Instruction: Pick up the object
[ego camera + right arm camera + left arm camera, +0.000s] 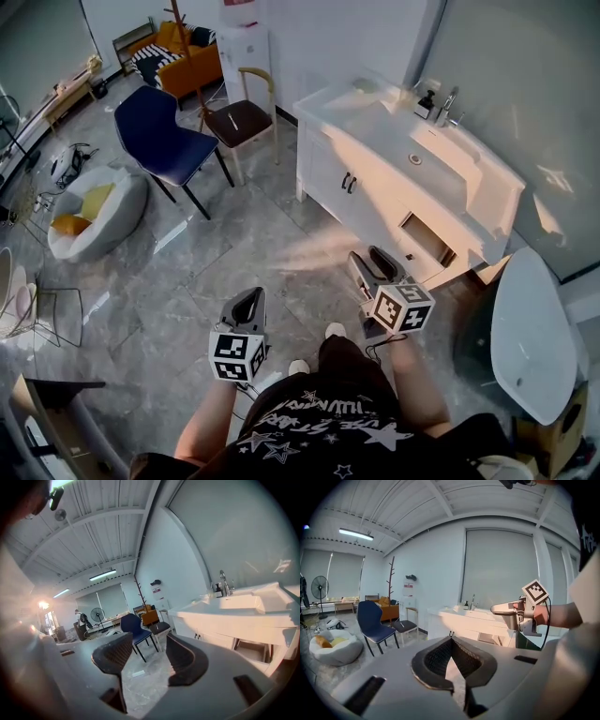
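Note:
No single object stands out as the one to pick up. My left gripper (251, 298) (451, 640) is shut, its dark ribbed pads meeting with nothing between them, held over the grey tiled floor. My right gripper (368, 260) (149, 641) is open and empty, with floor visible through the gap. It hovers just in front of the white vanity cabinet (375, 187) (243, 620), near an open recess (427, 239) in its front. The right gripper (501, 609) also shows from the side in the left gripper view. A soap bottle (427, 103) and a faucet (448, 101) stand at the sink's back.
A blue chair (164, 141), a wooden chair with a dark seat (239, 117) and a white beanbag (94, 211) stand to the left on the floor. A white rounded tabletop (530, 333) lies at the right. An orange sofa (183, 61) is at the far wall.

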The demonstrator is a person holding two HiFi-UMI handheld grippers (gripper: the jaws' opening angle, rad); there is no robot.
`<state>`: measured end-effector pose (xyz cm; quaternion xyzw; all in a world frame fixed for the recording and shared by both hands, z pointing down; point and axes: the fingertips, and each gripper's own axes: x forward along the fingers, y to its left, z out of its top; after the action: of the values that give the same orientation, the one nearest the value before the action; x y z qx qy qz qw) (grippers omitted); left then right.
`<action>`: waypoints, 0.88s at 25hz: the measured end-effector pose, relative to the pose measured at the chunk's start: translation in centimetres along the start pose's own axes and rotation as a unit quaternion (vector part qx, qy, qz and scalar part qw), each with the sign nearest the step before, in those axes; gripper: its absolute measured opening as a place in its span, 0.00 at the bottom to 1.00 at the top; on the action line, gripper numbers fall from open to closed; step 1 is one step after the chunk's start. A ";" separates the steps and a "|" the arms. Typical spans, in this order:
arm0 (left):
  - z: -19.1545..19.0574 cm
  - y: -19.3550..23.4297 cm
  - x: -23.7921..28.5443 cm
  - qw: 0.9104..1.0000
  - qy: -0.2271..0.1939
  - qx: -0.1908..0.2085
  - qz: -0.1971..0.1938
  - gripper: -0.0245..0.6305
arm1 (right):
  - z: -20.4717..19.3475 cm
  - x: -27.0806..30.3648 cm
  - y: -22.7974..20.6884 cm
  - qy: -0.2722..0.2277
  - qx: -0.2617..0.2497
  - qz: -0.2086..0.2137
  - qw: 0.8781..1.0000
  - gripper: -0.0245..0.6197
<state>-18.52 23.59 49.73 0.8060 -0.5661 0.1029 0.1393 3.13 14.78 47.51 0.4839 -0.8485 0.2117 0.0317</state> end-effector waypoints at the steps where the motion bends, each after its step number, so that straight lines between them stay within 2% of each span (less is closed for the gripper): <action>1: 0.1 0.4 0.4 1.000 0.001 -0.001 0.000 0.06 | 0.0 0.5 -0.4 0.000 0.006 -0.004 1.000 0.40; 4: 0.5 1.6 2.0 1.000 0.001 -0.017 0.005 0.06 | 0.0 2.2 -1.5 -0.001 0.019 -0.012 1.000 0.46; 10: 2.9 3.8 6.5 0.999 -0.012 -0.023 0.020 0.06 | 1.4 7.6 -4.2 0.008 0.013 -0.009 1.000 0.49; 14: 4.6 5.8 11.4 0.999 -0.003 -0.027 0.033 0.06 | 4.0 12.5 -6.9 0.004 0.016 -0.004 1.000 0.49; 22: 9.5 6.8 22.7 0.999 0.010 -0.005 0.033 0.06 | 8.5 21.1 -14.7 0.009 0.048 -0.002 0.999 0.49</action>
<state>-17.15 -1.84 48.91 0.7848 -0.5918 0.1126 0.1453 5.50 -12.07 50.07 0.4845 -0.8361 0.2566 0.0165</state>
